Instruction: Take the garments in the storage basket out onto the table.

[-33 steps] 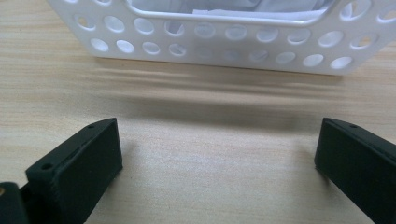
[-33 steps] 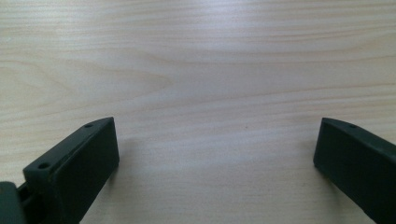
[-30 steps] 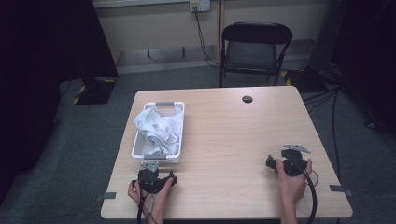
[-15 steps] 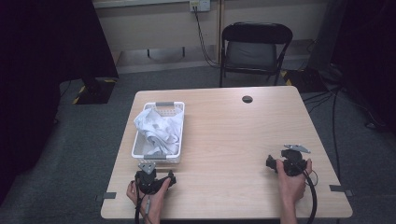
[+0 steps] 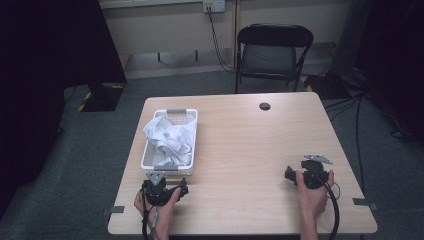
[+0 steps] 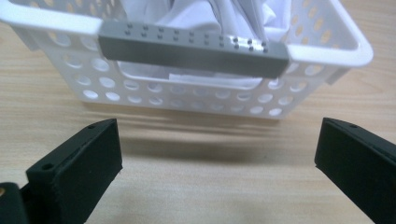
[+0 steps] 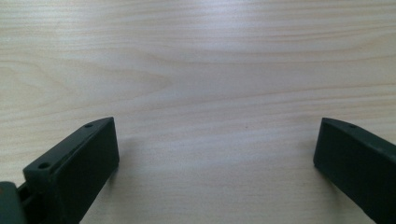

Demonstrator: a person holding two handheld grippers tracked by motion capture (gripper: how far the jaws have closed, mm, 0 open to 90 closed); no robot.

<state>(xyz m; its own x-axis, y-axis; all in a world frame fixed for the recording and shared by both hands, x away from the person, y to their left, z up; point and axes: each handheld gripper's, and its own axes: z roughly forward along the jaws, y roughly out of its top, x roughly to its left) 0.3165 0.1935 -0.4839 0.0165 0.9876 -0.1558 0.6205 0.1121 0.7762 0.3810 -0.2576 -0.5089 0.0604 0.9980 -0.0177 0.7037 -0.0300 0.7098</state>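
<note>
My left gripper (image 5: 161, 189) rests low at the near edge of the table (image 5: 250, 150) with its jaws spread wide and nothing between them. Straight ahead of it, close but not touching, stands the white basket (image 6: 327, 70), its grey handle (image 6: 191, 49) squarely facing me. Inside the basket lies a heap of white cloth (image 5: 167, 137), bunched up and rising above the rim. I judge the cloth to be light, soft and floppy; it should drape and drag rather than lift as one piece, so I would pinch a raised fold near the top of the heap. The perforated basket looks light too and may slide if I snag it. My right gripper (image 5: 311, 174), well off to the other side, is spread just as wide over bare wood.
</note>
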